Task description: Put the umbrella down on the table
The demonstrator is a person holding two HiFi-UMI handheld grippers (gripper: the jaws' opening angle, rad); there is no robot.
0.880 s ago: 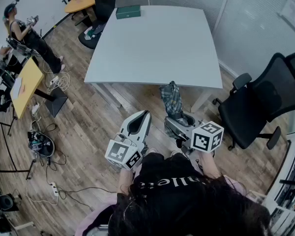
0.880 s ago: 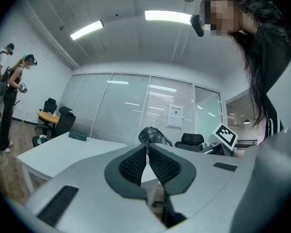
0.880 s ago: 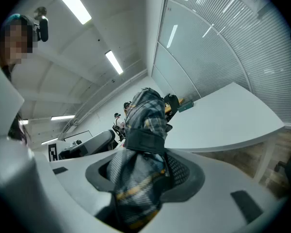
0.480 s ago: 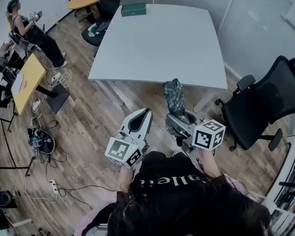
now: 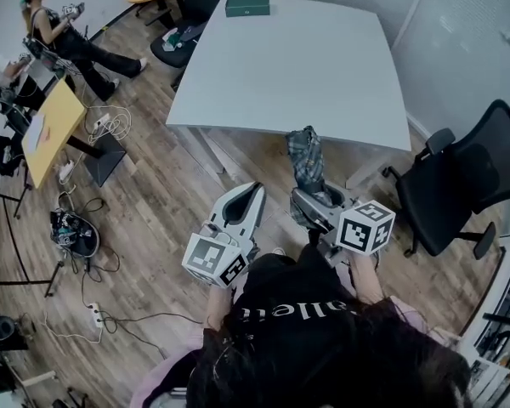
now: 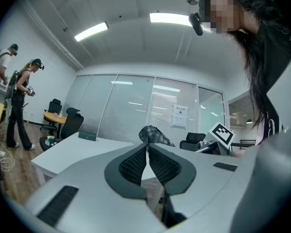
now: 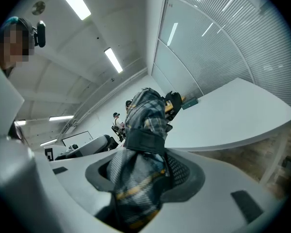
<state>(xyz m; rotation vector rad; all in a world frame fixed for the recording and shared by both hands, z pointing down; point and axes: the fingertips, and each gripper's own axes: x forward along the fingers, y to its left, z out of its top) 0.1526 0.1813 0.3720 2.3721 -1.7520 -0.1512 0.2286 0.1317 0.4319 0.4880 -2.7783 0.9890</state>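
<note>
A folded plaid umbrella (image 5: 307, 161) stands nearly upright in my right gripper (image 5: 313, 197), whose jaws are shut on its lower part. Its tip reaches the near edge of the white table (image 5: 289, 66), above the wooden floor. In the right gripper view the umbrella (image 7: 144, 125) fills the gap between the pads, with a dark strap around it. My left gripper (image 5: 252, 192) hangs beside it to the left, shut with nothing between its pads (image 6: 136, 161). The left gripper view shows the umbrella (image 6: 154, 135) just past those jaws.
A green box (image 5: 247, 5) lies at the table's far edge. A black office chair (image 5: 467, 185) stands to the right. At the far left are people (image 5: 64, 36), a yellow desk (image 5: 47, 130) and cables on the floor (image 5: 72, 232). Glass walls run behind the table.
The table and room have slid to the right in the head view. The umbrella's tip has risen slightly toward the table's near edge. The left gripper has hardly moved.
</note>
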